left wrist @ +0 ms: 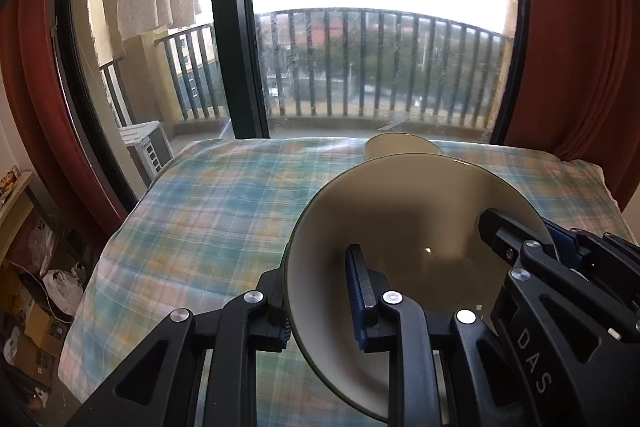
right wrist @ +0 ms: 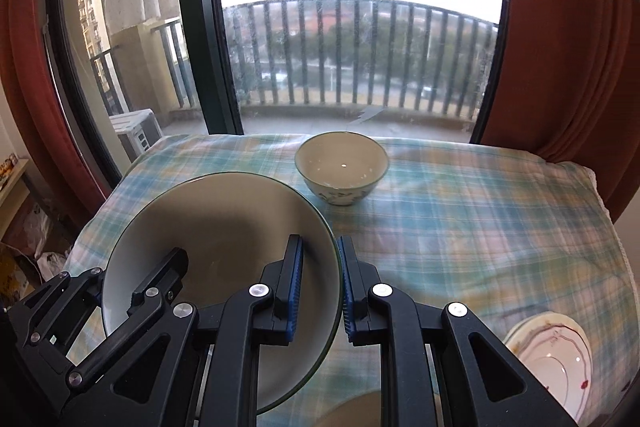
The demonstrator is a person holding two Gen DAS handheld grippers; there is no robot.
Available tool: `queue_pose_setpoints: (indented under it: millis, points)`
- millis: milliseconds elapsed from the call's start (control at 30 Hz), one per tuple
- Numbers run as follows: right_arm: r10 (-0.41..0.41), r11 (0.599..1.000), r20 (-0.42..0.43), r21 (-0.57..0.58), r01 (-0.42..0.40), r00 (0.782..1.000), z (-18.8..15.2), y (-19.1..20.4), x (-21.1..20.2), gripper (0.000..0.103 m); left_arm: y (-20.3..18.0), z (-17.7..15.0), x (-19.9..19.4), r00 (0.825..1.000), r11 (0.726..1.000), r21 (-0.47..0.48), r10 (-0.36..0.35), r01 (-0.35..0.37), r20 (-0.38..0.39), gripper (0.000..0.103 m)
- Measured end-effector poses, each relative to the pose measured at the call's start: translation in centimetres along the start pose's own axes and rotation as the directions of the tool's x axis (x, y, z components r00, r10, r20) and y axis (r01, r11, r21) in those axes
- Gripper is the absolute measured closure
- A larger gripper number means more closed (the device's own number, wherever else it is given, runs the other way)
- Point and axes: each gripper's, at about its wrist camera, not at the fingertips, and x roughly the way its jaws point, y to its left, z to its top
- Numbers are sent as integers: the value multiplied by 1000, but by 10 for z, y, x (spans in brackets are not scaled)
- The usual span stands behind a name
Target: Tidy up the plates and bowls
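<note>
Left wrist view: the left gripper (left wrist: 316, 301) pinches the left rim of a large cream plate (left wrist: 404, 211) with a thin dark green edge. One blue-padded finger sits inside the plate and the other behind its rim, so the jaws are narrow and clamped on the plate. The right gripper (left wrist: 520, 239) reaches in from the lower right and holds the opposite rim. The plate tilts up toward the camera, lifted above a worktop (left wrist: 208, 211) covered with a blue, green and yellow checked cloth. Just past the plate's top edge, the rim of a small bowl (left wrist: 400, 143) peeks out near the far side of the worktop. Beyond it stand a dark-framed glass door (left wrist: 232, 27), a balcony railing (left wrist: 380, 67) and red curtains (left wrist: 580, 47) on both sides. Boxes and bags (left wrist: 40, 307) lie on the floor at lower left.

Right wrist view: the right gripper (right wrist: 320, 287) clamps the plate's (right wrist: 208, 227) right rim between its blue pads, jaws narrow. The left gripper (right wrist: 160, 279) grips the rim on the left side of the frame. The plate hangs tilted over the near left part of the worktop (right wrist: 480, 227). The small bowl (right wrist: 342, 167), cream with a painted pattern outside, stands upright near the far edge, apart from the plate. A stack of white plates (right wrist: 560, 359) with red line decoration rests at the near right corner.
</note>
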Motion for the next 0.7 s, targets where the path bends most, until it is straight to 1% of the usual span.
queue_pose_setpoints:
  millis: [200,300,533,700]
  points:
    - [-10,1000,15,9,10,1000,-18,-21,-27,82,-19,-17,-21,999,999,8,-34,33,20,83]
    - [-26,999,37,23,25,999,-29,-33,-39,82,-30,-25,-30,998,999,23,-46,45,38,83]
    - [-42,997,27,58,41,999,-52,-58,-54,83,-48,-40,-37,996,995,53,-82,80,20,83]
    - [-48,997,16,64,47,999,-66,-66,-61,83,-60,-52,-39,995,993,68,-100,99,8,83]
